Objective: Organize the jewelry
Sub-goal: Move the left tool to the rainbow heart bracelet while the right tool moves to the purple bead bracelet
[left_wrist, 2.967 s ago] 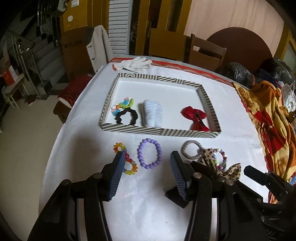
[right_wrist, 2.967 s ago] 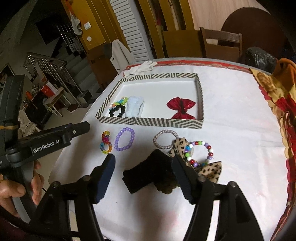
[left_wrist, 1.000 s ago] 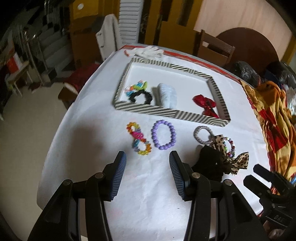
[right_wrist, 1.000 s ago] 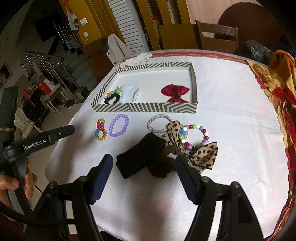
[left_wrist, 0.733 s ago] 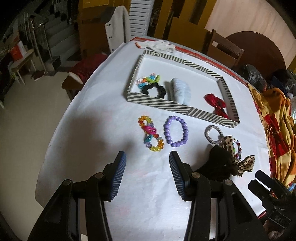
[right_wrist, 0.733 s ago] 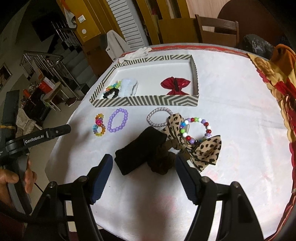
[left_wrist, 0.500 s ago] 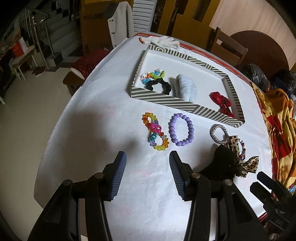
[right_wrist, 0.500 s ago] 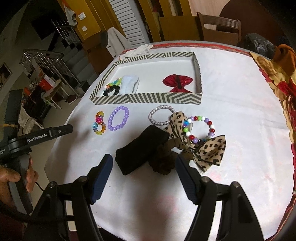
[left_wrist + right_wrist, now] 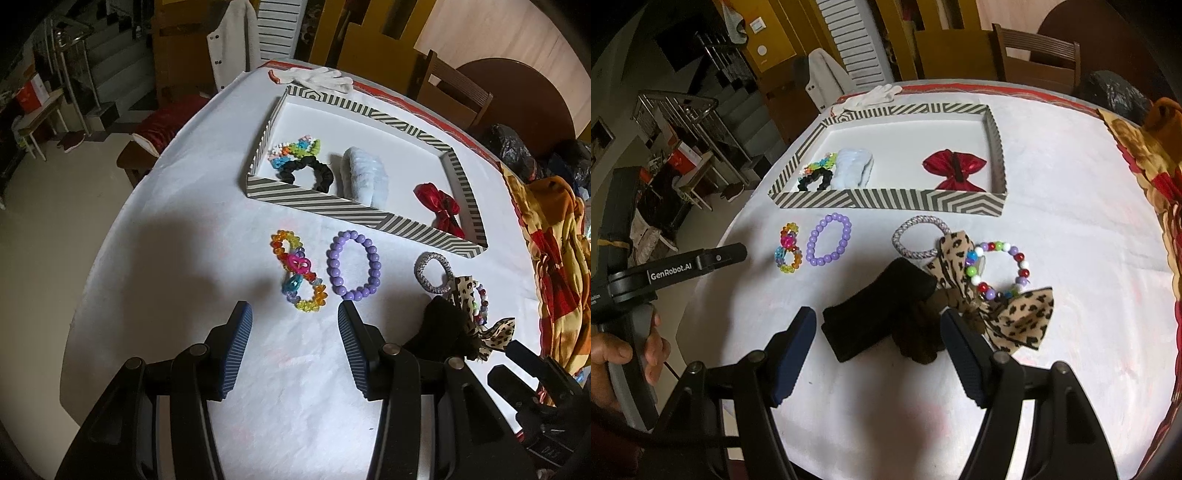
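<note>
Left tongs (image 9: 291,345) spread and empty, bare white counter (image 9: 184,258) under them, rainbow bracelet (image 9: 298,276) and purple bracelet (image 9: 353,269) just ahead. Right tongs (image 9: 877,345) spread over the black band (image 9: 877,310); leopard bow (image 9: 1015,314) crowds the right, striped tray (image 9: 886,198) walls off the far side.

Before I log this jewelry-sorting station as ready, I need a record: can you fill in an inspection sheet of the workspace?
Surface: round table under white cloth, lightly stained.
Job's things: striped tray holds red bow, pale blue scrunchie, black scrunchie, multicoloured piece. Outside it: purple bead bracelet, rainbow bead bracelet, grey hair tie, mixed bead bracelet, leopard bow, black band.
Clutter: white glove; patterned cloth.
Grippers: left gripper and right gripper open, empty, above the table.
Cables: nothing seen.
Surroundings: chairs, staircase.
</note>
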`<state>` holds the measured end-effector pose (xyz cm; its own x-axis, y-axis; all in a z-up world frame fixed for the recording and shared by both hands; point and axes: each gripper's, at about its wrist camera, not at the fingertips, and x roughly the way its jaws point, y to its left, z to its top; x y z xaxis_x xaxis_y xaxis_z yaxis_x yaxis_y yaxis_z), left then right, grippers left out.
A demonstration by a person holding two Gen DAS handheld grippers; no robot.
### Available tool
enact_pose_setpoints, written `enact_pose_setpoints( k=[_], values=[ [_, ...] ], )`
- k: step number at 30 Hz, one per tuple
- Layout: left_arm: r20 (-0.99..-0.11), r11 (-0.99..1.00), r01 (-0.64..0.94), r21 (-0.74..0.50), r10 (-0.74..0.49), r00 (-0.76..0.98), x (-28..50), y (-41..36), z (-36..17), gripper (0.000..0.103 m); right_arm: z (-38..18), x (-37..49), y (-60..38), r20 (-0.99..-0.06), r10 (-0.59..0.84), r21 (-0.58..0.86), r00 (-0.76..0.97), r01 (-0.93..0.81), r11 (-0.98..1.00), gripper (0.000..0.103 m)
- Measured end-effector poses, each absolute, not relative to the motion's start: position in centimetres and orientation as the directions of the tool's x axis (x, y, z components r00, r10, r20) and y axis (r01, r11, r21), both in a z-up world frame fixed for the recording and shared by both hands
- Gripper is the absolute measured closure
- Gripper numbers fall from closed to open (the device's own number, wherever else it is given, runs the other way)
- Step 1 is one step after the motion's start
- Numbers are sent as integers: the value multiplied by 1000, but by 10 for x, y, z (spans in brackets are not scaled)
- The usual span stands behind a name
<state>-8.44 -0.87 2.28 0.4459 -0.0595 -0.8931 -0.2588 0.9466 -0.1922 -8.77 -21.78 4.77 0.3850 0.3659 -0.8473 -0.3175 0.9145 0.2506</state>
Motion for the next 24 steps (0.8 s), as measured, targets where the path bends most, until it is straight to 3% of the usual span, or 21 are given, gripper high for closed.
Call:
enact_pose_setpoints(
  k=[15, 21, 24],
  values=[
    [-910, 930, -284, -235, -108, 400, -65, 16, -2, 47, 21, -23, -147, -855, 378, 210, 355, -430, 878, 33],
    [-911, 929, -284, -238, -112, 396, -55, 25, -4, 47, -11, 8, -116, -881, 355, 189, 314, -455, 870, 57],
    [-911, 928, -278, -246, -124, 393, -49, 25, -7, 47, -26, 16, -107, -891, 341, 173, 301, -470, 866, 76]
  ],
)
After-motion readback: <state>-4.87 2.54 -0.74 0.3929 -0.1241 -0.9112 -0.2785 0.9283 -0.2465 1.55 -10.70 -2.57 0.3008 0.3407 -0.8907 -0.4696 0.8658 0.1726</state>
